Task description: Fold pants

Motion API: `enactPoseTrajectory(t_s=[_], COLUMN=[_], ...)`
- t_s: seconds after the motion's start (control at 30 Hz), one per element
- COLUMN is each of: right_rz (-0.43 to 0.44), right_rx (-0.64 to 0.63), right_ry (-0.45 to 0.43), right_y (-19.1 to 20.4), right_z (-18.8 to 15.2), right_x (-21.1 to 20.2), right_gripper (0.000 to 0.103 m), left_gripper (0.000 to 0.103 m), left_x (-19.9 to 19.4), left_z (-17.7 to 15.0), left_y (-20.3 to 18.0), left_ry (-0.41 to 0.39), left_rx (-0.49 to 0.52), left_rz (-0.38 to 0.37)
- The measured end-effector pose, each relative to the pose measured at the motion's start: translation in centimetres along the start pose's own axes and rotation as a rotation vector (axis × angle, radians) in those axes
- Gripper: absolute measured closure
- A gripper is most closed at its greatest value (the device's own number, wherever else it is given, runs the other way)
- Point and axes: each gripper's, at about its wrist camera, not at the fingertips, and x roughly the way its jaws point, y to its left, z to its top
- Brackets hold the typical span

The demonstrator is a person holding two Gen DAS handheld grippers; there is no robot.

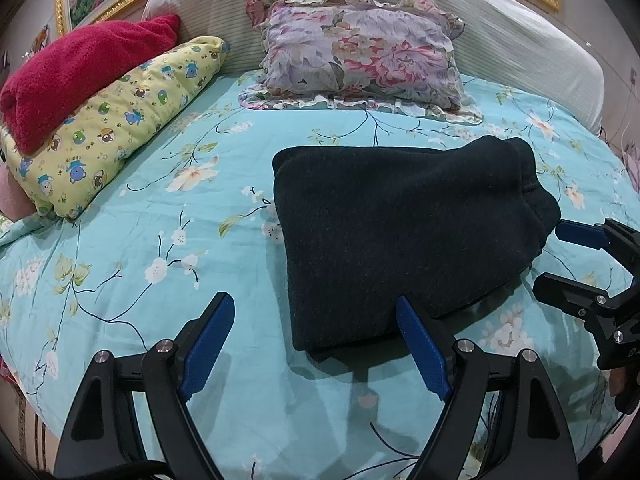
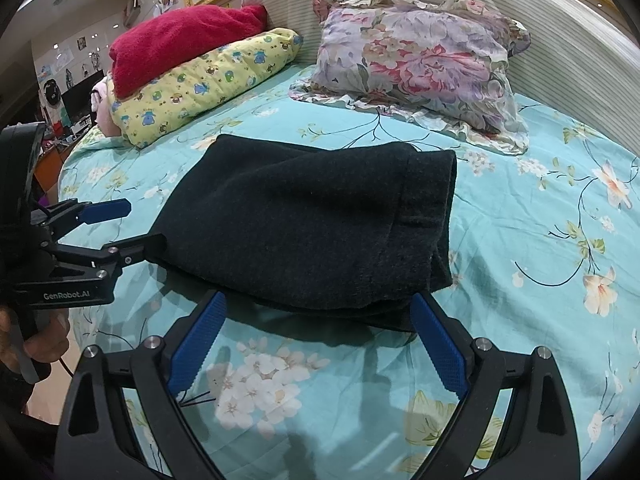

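The dark pants point(image 1: 404, 232) lie folded into a compact stack on the turquoise floral bedsheet point(image 1: 160, 208). They also show in the right wrist view point(image 2: 312, 220). My left gripper point(image 1: 316, 344) is open and empty, its blue pads just short of the stack's near left corner. My right gripper point(image 2: 316, 340) is open and empty, just short of the stack's near edge. In the left wrist view the right gripper point(image 1: 568, 256) sits open beside the stack's right edge. In the right wrist view the left gripper point(image 2: 132, 228) is open at the stack's left edge.
A floral ruffled pillow point(image 1: 360, 56) leans on the striped headboard point(image 1: 520, 40) behind the pants. A yellow cartoon-print quilt point(image 1: 120, 120) with a red blanket point(image 1: 80, 72) on top lies at the left. Room furniture point(image 2: 68, 100) stands beyond the bed's left edge.
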Motion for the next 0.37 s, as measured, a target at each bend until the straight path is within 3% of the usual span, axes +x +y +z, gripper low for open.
enactPoseTrajectory(t_s=[0.37], right_rz=[0.006], right_rx=[0.023], right_ry=[-0.024], right_y=[-0.08], right_z=[0.39], right_x=[-0.82], right_gripper=[0.009], left_gripper=[0.019], left_x=[-0.12], left_z=[0.61], left_y=[-0.81], left_ry=[-0.005], left_rx=[0.032], left_rz=[0.009])
